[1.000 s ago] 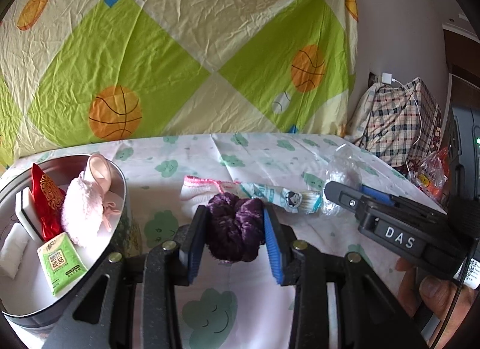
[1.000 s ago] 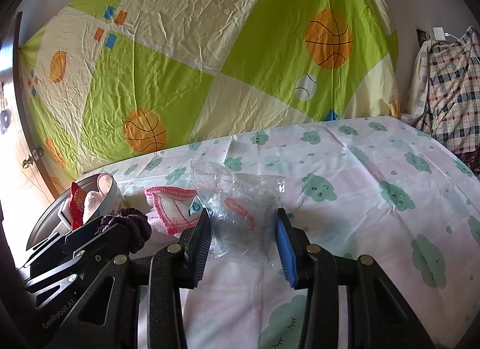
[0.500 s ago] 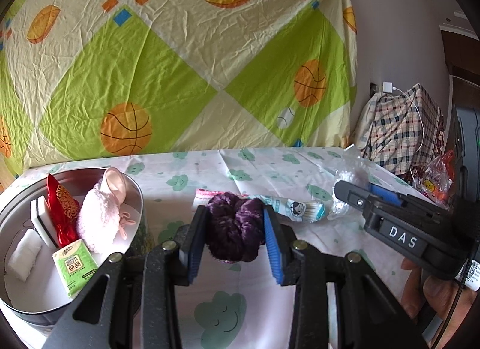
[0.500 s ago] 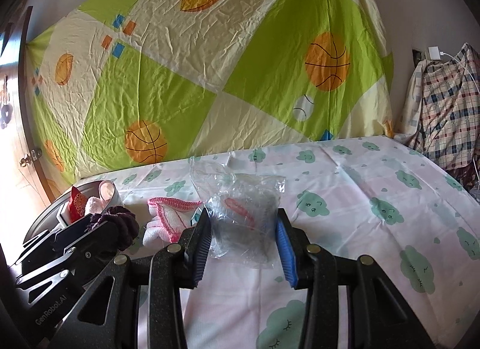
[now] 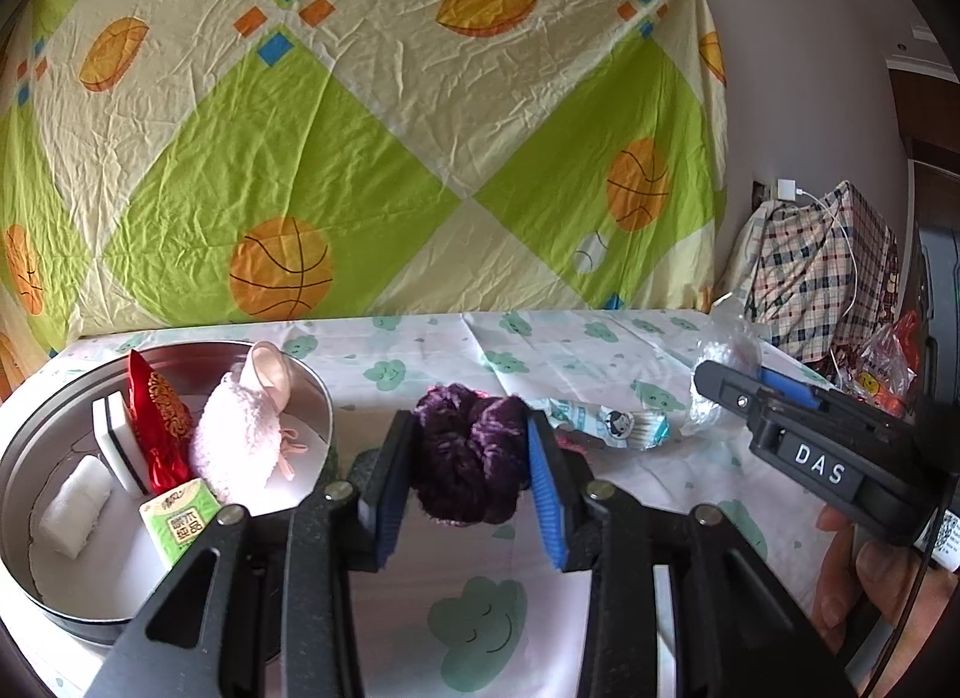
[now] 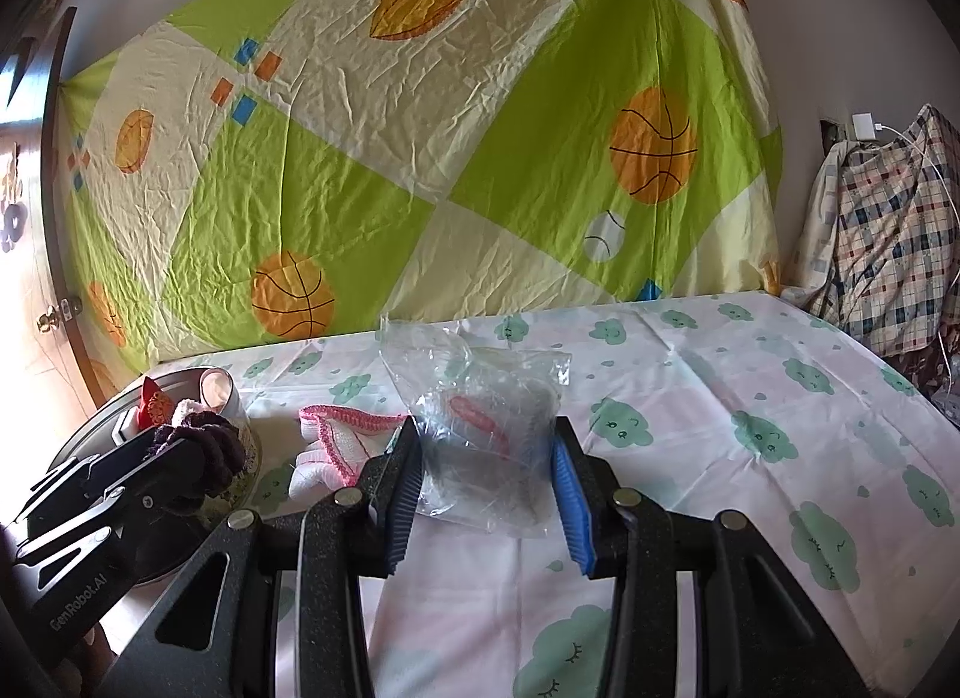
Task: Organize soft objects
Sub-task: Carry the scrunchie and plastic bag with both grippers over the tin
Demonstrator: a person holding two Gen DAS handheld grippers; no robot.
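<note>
Your left tool (image 5: pixel 471 461) is clamped on the scrunchie (image 5: pixel 468 452), held just right of the tin (image 5: pixel 54 590); right tool (image 6: pixel 486 476) pinches the bag (image 6: pixel 486 446) above the bed. Tin's crowded, so a sloppy drop could bounce the scrunchie off the rim.

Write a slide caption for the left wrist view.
Left tongs grip a purple scrunchie beside the round tin.
</note>
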